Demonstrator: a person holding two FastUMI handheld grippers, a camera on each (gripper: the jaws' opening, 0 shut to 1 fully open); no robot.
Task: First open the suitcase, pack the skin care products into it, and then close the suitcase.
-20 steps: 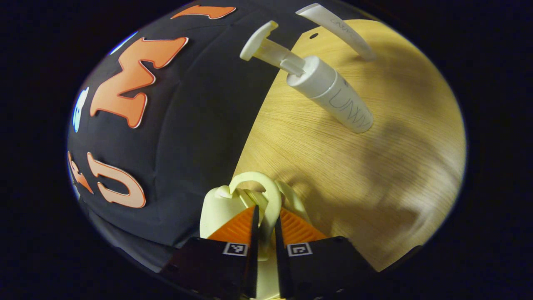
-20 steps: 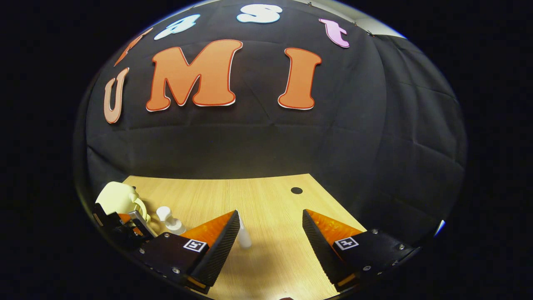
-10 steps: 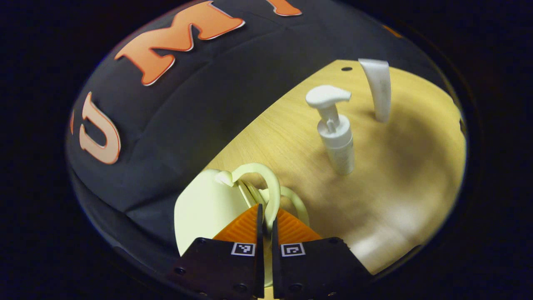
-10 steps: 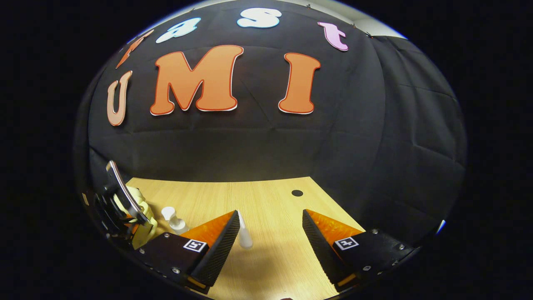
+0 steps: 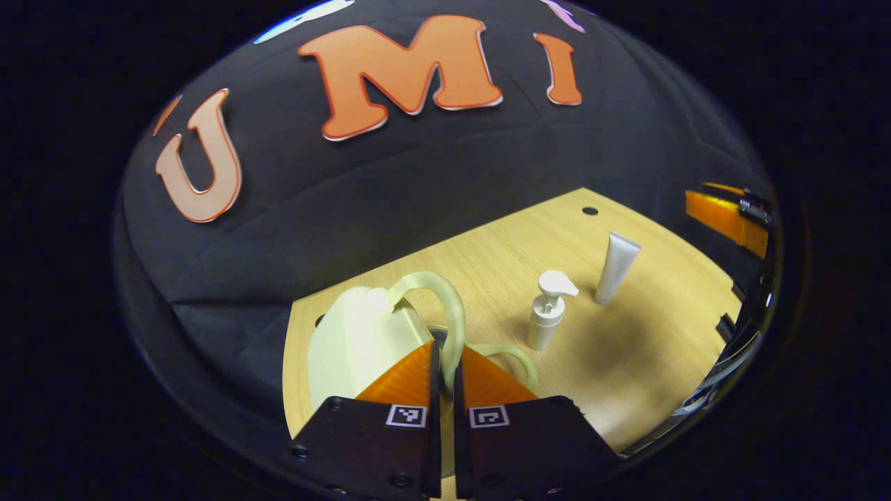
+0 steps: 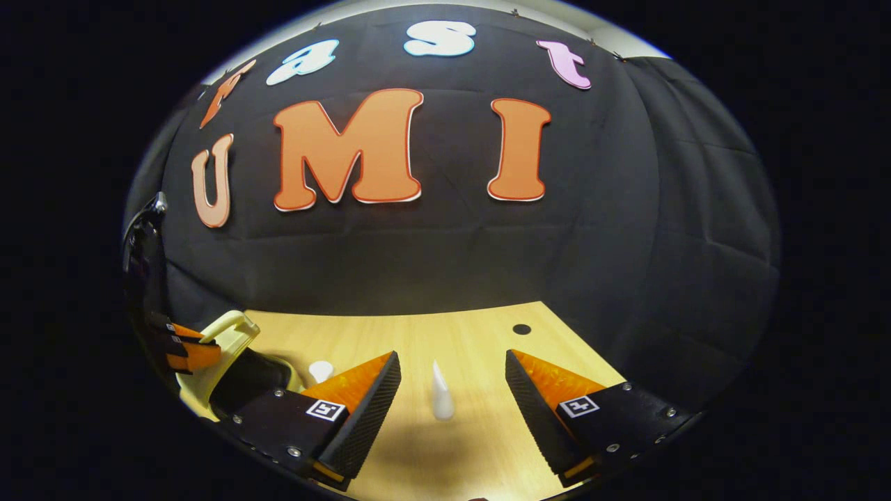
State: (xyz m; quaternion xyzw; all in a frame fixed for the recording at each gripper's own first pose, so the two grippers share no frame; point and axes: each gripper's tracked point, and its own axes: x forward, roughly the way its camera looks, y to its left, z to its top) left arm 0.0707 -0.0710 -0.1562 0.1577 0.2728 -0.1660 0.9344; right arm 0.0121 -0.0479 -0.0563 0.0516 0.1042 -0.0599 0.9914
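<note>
A: The left gripper (image 5: 441, 362) has its fingers pinched tight on the handle (image 5: 445, 309) of the pale suitcase (image 5: 351, 341), lid (image 6: 226, 332) lifted, dark inside showing.

B: So opening's nearly done?

A: Looks so. The pump bottle (image 5: 547, 314) and tube (image 5: 615, 268) stand unpacked on the table (image 5: 647, 334); the right gripper (image 6: 452, 386) hangs wide open, empty, tube ahead.

Left gripper view: low over the wooden table (image 5: 647, 334), close behind its own fingers, facing the back wall (image 5: 390, 202) at a tilt; suitcase (image 5: 355, 341) near, pump bottle (image 5: 548, 312) and tube (image 5: 616, 268) farther right.

Right gripper view: low, level, facing the wall (image 6: 445, 250) squarely.

Shared: table (image 6: 473, 341), wall, tube (image 6: 440, 398), suitcase (image 6: 223, 348), pump bottle (image 6: 320, 369).
</note>
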